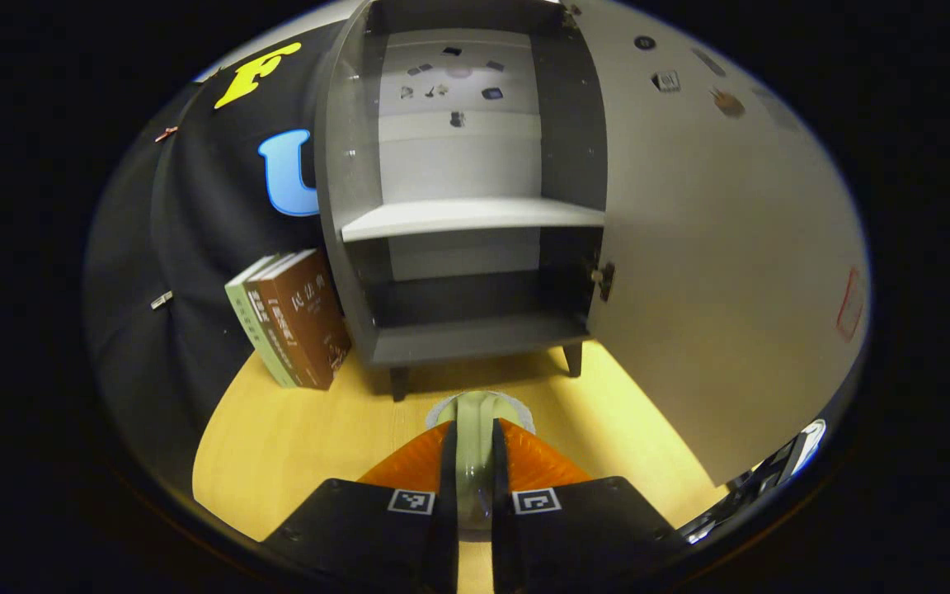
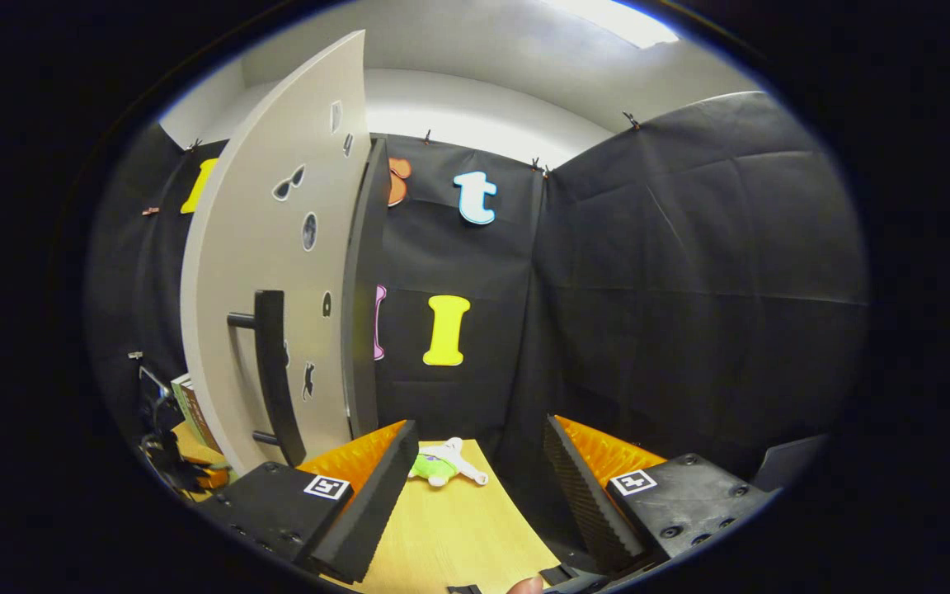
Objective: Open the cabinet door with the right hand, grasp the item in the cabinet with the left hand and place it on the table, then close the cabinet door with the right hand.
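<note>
Left gripper view: the left gripper (image 1: 473, 462) has its fingers pressed onto a pale green, glossy, rounded item (image 1: 475, 412), pinched between them just above the smooth yellow wooden counter (image 1: 293, 437). The item sits in front of the cabinet (image 1: 467, 247), near its short dark legs, outside the carcass. The cabinet is a dark grey box with flat matte panels and one pale shelf (image 1: 471, 216) across its middle; both compartments, above and below that shelf, show bare boards. Its pale, smooth door (image 1: 714, 272) stands swung wide to the right of the opening, with small stickers near its top. Left of the cabinet, two books (image 1: 289, 322), one brown and one pale green, lean against its side.

In the right gripper view the right gripper (image 2: 475, 495) is spread wide, with ribbed inner pads and nothing between its fingers. The door (image 2: 277, 272) shows its outer face, carrying a long dark bar handle (image 2: 273, 371) and small cut-out stickers. A soft green-and-white toy (image 2: 442, 466) lies on the counter (image 2: 450, 536) right of the cabinet, beyond the fingers.
</note>
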`<state>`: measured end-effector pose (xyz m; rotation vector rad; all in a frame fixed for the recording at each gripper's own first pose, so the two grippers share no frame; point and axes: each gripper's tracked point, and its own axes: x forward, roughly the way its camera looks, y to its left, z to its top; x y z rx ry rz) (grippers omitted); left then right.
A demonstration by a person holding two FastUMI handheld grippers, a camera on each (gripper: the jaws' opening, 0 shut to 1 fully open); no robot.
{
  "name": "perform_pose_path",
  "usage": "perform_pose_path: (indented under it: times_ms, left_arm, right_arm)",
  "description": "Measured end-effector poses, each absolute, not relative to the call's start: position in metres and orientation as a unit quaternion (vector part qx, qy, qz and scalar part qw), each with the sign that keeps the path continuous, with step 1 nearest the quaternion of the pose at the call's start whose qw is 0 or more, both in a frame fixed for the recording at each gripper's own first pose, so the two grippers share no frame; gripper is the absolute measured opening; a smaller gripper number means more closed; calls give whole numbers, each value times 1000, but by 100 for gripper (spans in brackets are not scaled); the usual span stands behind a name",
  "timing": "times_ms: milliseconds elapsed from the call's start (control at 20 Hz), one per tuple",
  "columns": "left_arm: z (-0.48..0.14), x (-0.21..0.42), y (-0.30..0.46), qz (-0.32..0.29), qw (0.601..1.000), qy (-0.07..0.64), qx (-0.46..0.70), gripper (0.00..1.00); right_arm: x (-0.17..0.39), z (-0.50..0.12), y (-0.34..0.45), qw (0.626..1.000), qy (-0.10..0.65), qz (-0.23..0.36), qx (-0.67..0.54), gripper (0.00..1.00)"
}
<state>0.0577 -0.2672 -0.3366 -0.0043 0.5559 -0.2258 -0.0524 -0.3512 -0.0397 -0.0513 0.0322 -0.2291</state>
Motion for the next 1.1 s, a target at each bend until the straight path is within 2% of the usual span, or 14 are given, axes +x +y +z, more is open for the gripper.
perform_pose_path:
  times_ms: [100,550,800,850,1100]
  left_arm:
    - [-367,42,-283,-123,950,287,2,20]
    - [-463,9,-317,-110,940,320,35,20]
    - [-489,2,-322,-103,934,340,24,20]
    - [-490,2,-322,-100,936,336,22,20]
    - [-492,6,-325,-101,938,331,13,23]
  right_arm:
    - [-48,-37,-347,994,11,-105,-21,98]
    - [-30,-44,-350,996,20,-82,19,98]
    - [-24,-41,-350,997,21,-74,31,98]
    - [-24,-40,-349,997,21,-71,27,100]
    - [-22,-43,-347,997,24,-64,25,98]
